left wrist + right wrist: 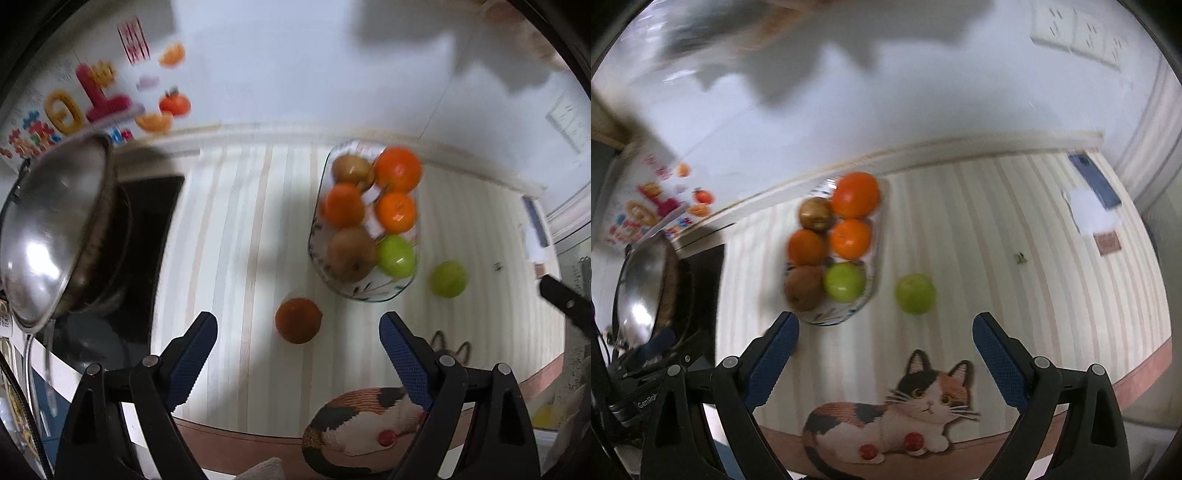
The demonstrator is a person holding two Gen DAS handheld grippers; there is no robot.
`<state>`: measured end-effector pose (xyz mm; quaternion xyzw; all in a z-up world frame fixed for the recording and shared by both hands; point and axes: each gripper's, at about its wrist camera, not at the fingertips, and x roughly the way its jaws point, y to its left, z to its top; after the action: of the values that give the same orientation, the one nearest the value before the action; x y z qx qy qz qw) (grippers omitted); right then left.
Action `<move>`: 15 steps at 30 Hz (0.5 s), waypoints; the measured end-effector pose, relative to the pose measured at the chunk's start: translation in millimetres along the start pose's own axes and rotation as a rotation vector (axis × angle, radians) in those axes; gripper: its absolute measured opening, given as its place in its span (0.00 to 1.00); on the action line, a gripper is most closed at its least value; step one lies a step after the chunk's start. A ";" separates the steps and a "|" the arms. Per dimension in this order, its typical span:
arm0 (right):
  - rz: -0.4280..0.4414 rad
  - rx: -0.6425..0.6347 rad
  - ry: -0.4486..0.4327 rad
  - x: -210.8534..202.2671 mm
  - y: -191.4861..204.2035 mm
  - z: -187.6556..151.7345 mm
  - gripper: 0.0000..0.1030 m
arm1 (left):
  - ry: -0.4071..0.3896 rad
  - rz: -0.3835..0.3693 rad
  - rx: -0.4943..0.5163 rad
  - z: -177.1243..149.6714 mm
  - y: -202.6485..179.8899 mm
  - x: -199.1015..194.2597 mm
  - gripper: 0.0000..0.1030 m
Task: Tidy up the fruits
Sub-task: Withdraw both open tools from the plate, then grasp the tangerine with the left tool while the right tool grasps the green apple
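A clear glass dish [369, 293] [827, 318] on the striped mat holds several fruits: oranges [397, 168] [855, 194], brown kiwis [351, 253] [805, 286] and a green apple [396, 256] [844, 282]. A dark orange fruit [298, 320] lies loose on the mat in front of the dish, just beyond my left gripper [298, 332], which stands open and empty. A second green apple [448, 278] [915, 293] lies to the right of the dish. My right gripper [885, 332] is open and empty, short of that apple.
A steel wok lid [48, 229] [641, 291] leans over a black stove at the left. The mat carries a printed cat [905, 417] near its front edge. A phone [1095, 181] and a white paper [1091, 212] lie at the far right. A wall rises behind.
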<state>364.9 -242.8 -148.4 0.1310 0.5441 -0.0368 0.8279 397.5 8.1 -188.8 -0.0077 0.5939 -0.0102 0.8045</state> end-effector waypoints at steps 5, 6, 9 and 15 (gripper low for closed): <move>0.000 0.075 0.075 52.7 -37.4 10.3 0.94 | 0.119 0.017 -0.028 6.9 6.3 56.5 0.87; 0.007 0.088 0.088 63.0 -43.7 11.6 0.94 | 0.144 0.018 -0.041 7.7 8.6 69.7 0.87; 0.041 0.129 0.145 96.6 -57.7 14.8 0.94 | 0.210 -0.005 -0.060 8.7 11.0 98.5 0.87; 0.119 0.157 0.228 157.3 -55.9 18.9 0.87 | 0.290 -0.024 -0.057 10.3 4.0 137.9 0.87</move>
<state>434.1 -288.7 -294.5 0.2306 0.6213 -0.0149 0.7487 447.9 8.6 -317.6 -0.0361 0.7037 -0.0038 0.7096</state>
